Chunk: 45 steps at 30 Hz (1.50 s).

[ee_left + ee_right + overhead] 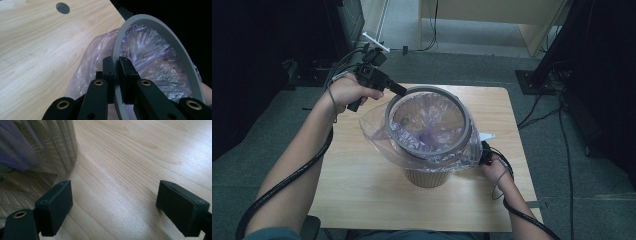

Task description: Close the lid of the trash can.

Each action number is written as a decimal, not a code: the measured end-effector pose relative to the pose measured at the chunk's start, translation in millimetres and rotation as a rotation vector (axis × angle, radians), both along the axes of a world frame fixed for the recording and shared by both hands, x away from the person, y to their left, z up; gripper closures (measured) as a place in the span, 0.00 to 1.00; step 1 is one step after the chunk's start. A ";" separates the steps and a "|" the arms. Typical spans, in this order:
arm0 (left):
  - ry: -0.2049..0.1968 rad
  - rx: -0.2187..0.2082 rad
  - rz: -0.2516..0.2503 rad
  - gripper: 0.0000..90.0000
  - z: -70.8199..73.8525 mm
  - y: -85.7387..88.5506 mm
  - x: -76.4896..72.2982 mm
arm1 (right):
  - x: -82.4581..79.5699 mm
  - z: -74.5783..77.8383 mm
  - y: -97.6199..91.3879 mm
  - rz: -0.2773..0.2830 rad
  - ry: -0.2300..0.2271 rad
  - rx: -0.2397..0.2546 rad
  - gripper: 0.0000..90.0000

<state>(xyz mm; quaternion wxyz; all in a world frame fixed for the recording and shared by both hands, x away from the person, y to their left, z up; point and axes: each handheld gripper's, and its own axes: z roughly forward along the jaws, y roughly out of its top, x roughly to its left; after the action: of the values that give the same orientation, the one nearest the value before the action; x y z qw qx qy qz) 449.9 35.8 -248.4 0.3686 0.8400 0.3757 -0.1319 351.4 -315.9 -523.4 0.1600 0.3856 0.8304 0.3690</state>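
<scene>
A tan ribbed bin (427, 177) stands mid-table, lined with a thin purple-tinted plastic bag (374, 125) that spills over its sides. A grey ring (467, 132) lies tilted over the bag at the bin's mouth. My left gripper (399, 91) is at the ring's far-left edge. In the left gripper view its jaws (116, 72) are shut on the ring (160, 25), with the bag (150, 57) crinkled inside it. My right gripper (484, 152) sits low beside the bin's right side. In the right gripper view it (116, 200) stands wide open over bare wood, the bin's wall (50, 145) just left of it.
The wooden table (362, 190) has a round cable hole (63, 8) in its top. Grey carpet surrounds it, with cables (562, 130) on the floor at the right, dark equipment at the back left and a wooden cabinet (532, 30) behind.
</scene>
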 end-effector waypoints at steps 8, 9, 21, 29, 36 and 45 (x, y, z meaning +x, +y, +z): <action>-0.006 -0.002 -0.014 0.94 0.0 -5.7 -1.1 | 0.0 0.0 0.0 0.000 0.001 0.001 0.15; -0.007 -0.002 -0.014 0.94 0.1 -6.6 -1.4 | 0.0 0.0 0.0 -0.001 0.001 0.001 0.15; -0.013 -0.009 -0.036 0.94 -2.6 -14.7 -2.8 | 0.0 0.0 0.0 0.000 0.000 0.000 0.15; -0.014 -0.012 -0.042 0.93 -7.1 -13.9 -1.3 | 0.0 0.0 0.0 -0.001 0.001 0.000 0.15; -0.034 -0.024 -0.027 0.84 2.8 -7.3 -2.1 | 0.0 0.0 0.0 0.000 0.001 0.000 0.15; -0.033 0.003 -0.075 0.87 0.7 5.8 -14.1 | 0.0 0.0 0.0 0.000 0.000 0.000 0.15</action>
<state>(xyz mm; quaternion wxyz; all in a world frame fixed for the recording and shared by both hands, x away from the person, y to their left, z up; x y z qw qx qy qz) 435.8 41.6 -247.7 0.3681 0.8562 0.3379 -0.1311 351.4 -315.9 -523.4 0.1599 0.3858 0.8303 0.3691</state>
